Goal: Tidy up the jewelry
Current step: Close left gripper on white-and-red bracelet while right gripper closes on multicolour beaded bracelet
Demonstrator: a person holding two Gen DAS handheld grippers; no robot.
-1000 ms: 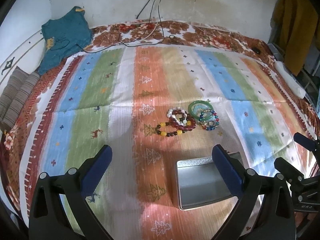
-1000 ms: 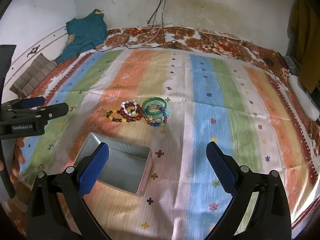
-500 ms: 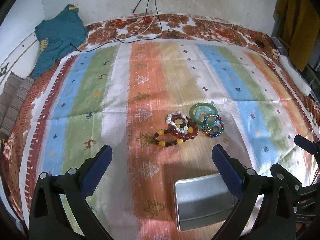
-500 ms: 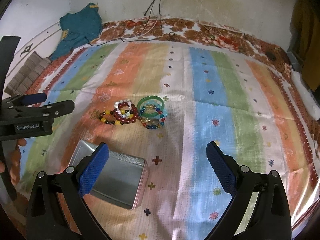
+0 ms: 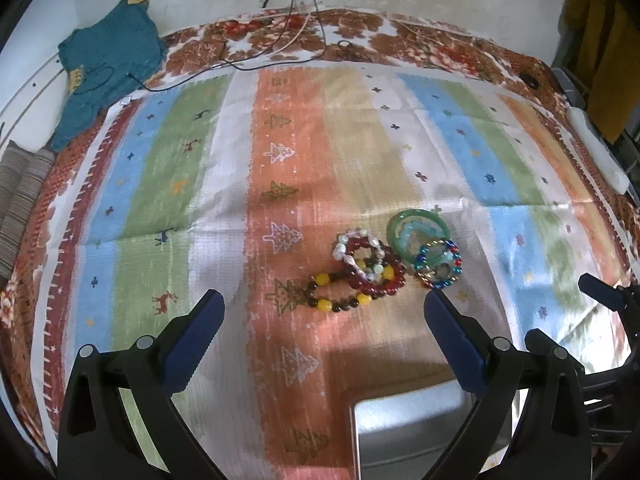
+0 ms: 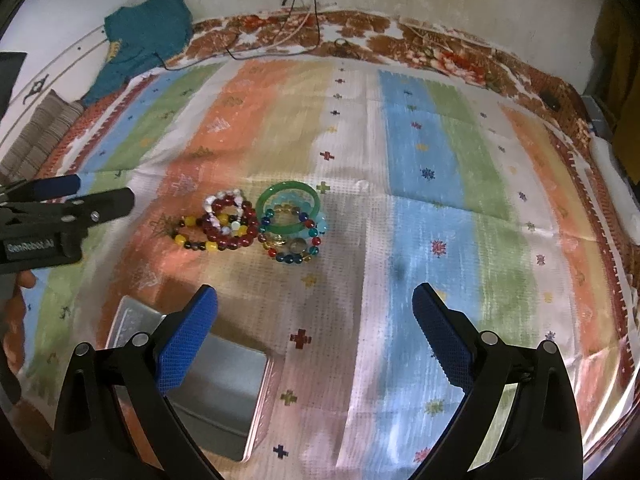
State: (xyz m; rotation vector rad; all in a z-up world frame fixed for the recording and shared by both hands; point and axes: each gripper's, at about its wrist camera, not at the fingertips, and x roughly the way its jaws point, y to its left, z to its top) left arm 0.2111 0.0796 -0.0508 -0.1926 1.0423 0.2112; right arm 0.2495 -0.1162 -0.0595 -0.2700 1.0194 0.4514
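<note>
Both grippers are closing in on the bracelets: since a second ago the pile is sitting larger and lower in both views, and the tin (image 5: 408,432) is sliding toward the bottom edge of the left view. The left gripper (image 5: 324,340) is hanging wide open and holding nothing, and the right gripper (image 6: 316,334) is doing the same.

The bracelets (image 5: 384,264) are lying in a tight cluster on the striped cloth (image 5: 160,184) over the bed, just beyond the tin. A yellow-and-dark bead strand (image 5: 336,292) is overlapping the red beads (image 5: 380,276) and pearls (image 5: 356,244); the green bangle (image 5: 418,228) is touching the multicolour beads (image 5: 438,264).

These are probably handling as light pieces. The beaded ones are likely on elastic, so they will be sagging and rolling in a pinch, and a neighbour could be dragged along. Taking each across its cord at an outer, free arc looks safest. The bangle looks rigid, smooth and likely brittle; gripping across its band, gently, suits it.
</note>
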